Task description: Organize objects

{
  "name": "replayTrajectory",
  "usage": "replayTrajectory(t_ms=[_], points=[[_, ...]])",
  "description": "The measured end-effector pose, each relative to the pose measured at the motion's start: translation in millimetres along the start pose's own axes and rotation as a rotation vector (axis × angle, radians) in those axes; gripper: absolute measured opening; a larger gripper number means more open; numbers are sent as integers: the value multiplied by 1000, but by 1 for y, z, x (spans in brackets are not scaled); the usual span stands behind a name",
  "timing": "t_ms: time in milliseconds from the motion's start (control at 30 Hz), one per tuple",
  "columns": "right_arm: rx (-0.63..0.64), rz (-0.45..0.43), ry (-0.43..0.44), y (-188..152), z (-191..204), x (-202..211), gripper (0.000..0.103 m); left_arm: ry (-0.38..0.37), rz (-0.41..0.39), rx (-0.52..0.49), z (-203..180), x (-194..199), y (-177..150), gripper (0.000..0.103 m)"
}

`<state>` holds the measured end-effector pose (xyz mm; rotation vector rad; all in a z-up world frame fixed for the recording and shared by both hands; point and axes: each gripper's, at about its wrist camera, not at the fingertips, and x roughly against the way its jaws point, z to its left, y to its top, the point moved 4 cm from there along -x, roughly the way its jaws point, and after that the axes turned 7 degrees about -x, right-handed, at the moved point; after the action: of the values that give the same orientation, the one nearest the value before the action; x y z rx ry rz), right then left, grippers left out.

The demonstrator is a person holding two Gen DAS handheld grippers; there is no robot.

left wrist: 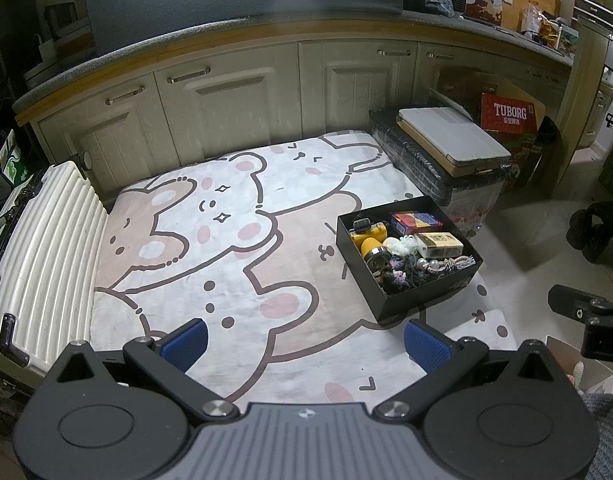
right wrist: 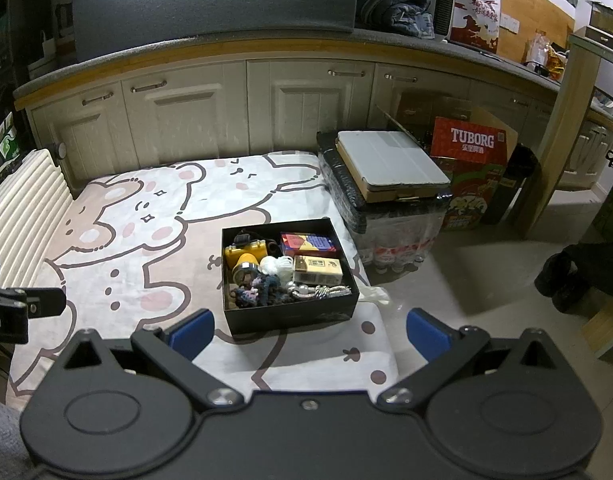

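A black open box sits on the right part of a bear-print blanket. Inside it lie a yellow headlamp, a red-and-blue packet, a cream carton, white cord and dark knitted pieces. My left gripper hangs open over the blanket, left of and nearer than the box. My right gripper is open too, just in front of the box's near wall. Neither holds anything.
A cream ribbed suitcase borders the blanket on the left. A black wrapped crate with a grey tablet case stands at the right, beside a red Tuborg carton. Cabinets run behind. Tiled floor lies right.
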<state>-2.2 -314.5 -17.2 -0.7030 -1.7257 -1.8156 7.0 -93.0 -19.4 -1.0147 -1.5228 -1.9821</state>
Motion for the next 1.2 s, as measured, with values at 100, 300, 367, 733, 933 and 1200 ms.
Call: replayTrajectory(t_ms=[100,300,367,733,933,1200], points=[[-2,1,1,-1,0,0,103,0,0,0,1,0,0,103],[-2,1,0,-1,-1,0,103,2,1,3,0,0,1,103],[-2,1,0,-1,0,0,103,3,1,4,0,0,0,103],[-2,1,1,-1,-1,0,103,5,2,6,0,0,1,103],[-3,2,2,-1,-2,0,103,7,3,7,-1,0,1,103],[-5,3,3,-1,-3,-1,103,9,2,8,-1,0,0,103]])
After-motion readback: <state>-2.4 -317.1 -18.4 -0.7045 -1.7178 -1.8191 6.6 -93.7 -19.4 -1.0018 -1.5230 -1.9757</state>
